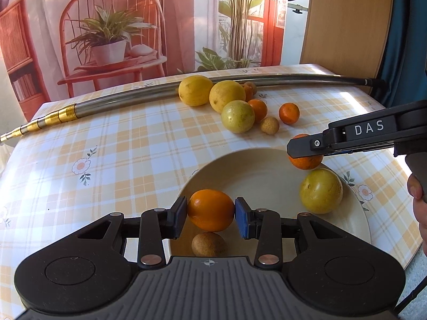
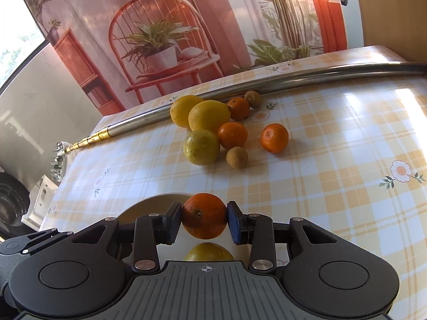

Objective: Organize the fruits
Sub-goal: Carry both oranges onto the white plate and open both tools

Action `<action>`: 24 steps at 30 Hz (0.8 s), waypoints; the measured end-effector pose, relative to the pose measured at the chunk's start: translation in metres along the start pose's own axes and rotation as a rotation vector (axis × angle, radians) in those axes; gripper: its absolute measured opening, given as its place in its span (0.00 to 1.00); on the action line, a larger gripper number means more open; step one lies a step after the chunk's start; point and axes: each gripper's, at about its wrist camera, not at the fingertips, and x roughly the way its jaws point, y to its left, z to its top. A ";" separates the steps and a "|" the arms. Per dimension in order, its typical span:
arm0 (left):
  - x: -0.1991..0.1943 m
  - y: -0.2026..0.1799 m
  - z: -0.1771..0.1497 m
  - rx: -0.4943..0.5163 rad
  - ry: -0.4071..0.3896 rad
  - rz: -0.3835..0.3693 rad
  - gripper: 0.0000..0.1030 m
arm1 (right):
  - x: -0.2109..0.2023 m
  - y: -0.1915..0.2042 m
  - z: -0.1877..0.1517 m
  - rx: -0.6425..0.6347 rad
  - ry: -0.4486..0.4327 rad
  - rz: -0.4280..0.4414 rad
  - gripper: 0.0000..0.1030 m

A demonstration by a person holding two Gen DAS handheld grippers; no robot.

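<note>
- Left wrist view: the left gripper (image 1: 210, 214) has its two pads pressed against the sides of an orange (image 1: 210, 210), closed just to the fruit's width, low centre of the frame. The fruit sits dead ahead between the fingertips and hangs over the near-left part of the cream plate (image 1: 256, 165); the drop is straight down, with no sideways reach apparent.
- Same view: a small brown fruit (image 1: 209, 244) lies on the plate directly below the held orange, and that looks like the likeliest thing to be struck on lowering. A yellow-green fruit (image 1: 321, 190) rests on the plate at right of frame.
- Same view: the right gripper (image 1: 305, 150) enters from the right edge, clamped on a second orange (image 1: 306, 160) above the plate's far-right rim, a person's hand (image 1: 419, 200) behind it.
- Right wrist view: the right gripper (image 2: 205, 217) holds its orange (image 2: 205, 216) snugly between both pads, bottom centre. The plate (image 2: 149, 205) shows only as a pale arc to the lower left of the fruit, so the release appears to call for a short shift that way. A yellow-green fruit (image 2: 208, 252) sits just beneath.
- Both views: the loose fruits (image 2: 213, 130) cluster on the checked tablecloth (image 2: 333, 186) in mid-frame, beside a metal pole (image 2: 293, 80), well apart from either gripper.
</note>
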 end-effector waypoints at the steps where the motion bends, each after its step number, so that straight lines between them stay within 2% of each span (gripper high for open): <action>1: 0.000 -0.001 -0.002 0.008 0.003 -0.001 0.40 | 0.000 0.003 -0.003 -0.018 -0.002 -0.004 0.33; 6: 0.000 -0.005 -0.004 0.029 0.002 0.017 0.40 | 0.005 0.012 -0.010 -0.064 0.023 -0.008 0.33; 13: 0.000 0.003 0.000 -0.026 -0.016 0.003 0.40 | 0.012 0.005 -0.012 -0.036 0.060 -0.009 0.33; 19: 0.002 -0.006 -0.007 0.027 -0.017 0.033 0.40 | 0.012 0.007 -0.016 -0.053 0.053 -0.018 0.34; 24: 0.001 -0.004 -0.005 -0.004 -0.017 0.028 0.41 | 0.008 0.008 -0.014 -0.053 0.043 -0.027 0.37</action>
